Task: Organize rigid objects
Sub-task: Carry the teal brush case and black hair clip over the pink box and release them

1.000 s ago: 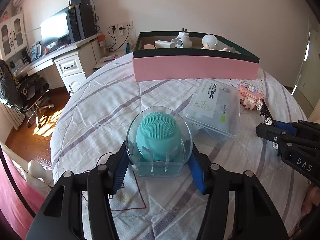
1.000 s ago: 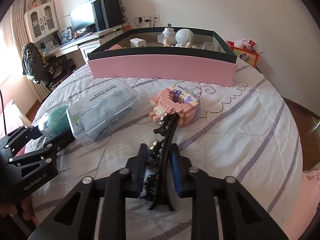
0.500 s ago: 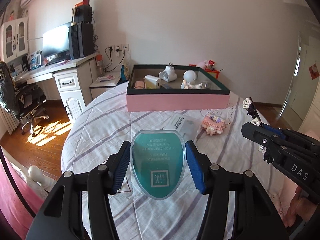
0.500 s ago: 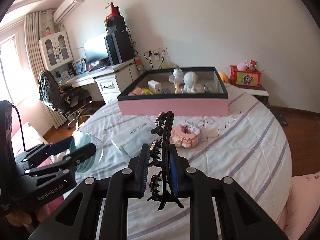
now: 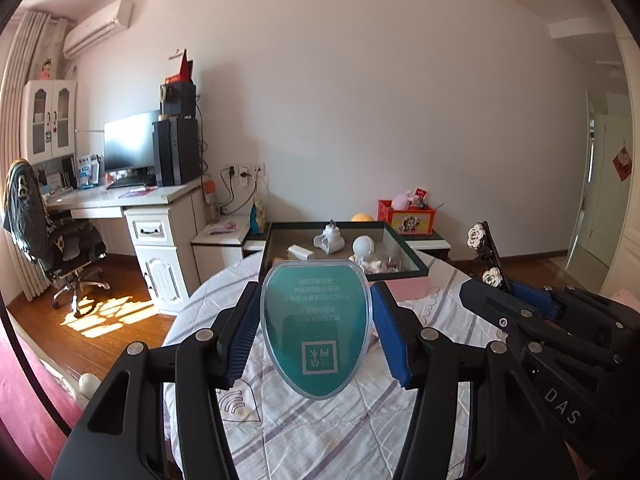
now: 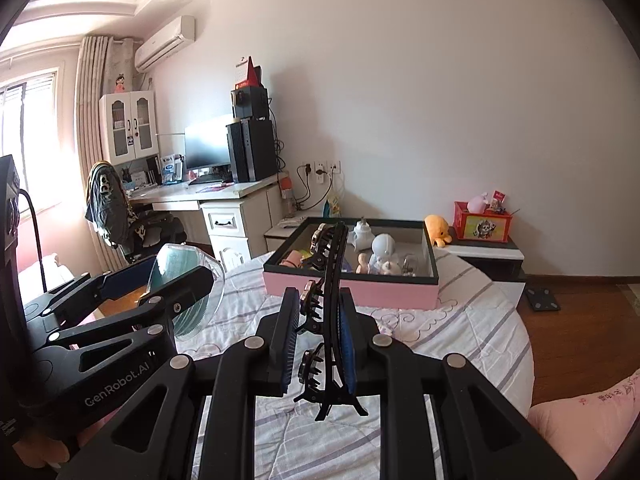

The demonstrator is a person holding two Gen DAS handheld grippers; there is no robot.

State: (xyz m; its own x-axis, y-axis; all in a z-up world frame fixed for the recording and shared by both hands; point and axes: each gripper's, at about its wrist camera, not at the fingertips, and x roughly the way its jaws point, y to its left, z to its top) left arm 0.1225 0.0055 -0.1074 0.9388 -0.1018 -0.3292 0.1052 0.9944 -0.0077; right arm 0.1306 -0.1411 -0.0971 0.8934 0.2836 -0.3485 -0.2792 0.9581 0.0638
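My left gripper is shut on a clear plastic case with a teal scrubber, held high above the bed with its labelled underside facing me. It also shows in the right wrist view. My right gripper is shut on a long black hair clip with white flowers, also lifted; the clip shows in the left wrist view. The pink box with a dark rim lies ahead at the bed's far edge, holding several small white figures.
The round bed with a striped white cover lies below. A white desk with a monitor and an office chair stand to the left. A red box and a yellow plush sit on a low stand at the right.
Both grippers have risen well above the bed with their objects. The floss box and the brick toy on the bed have dropped out of sight. The pink box now looks farther away.
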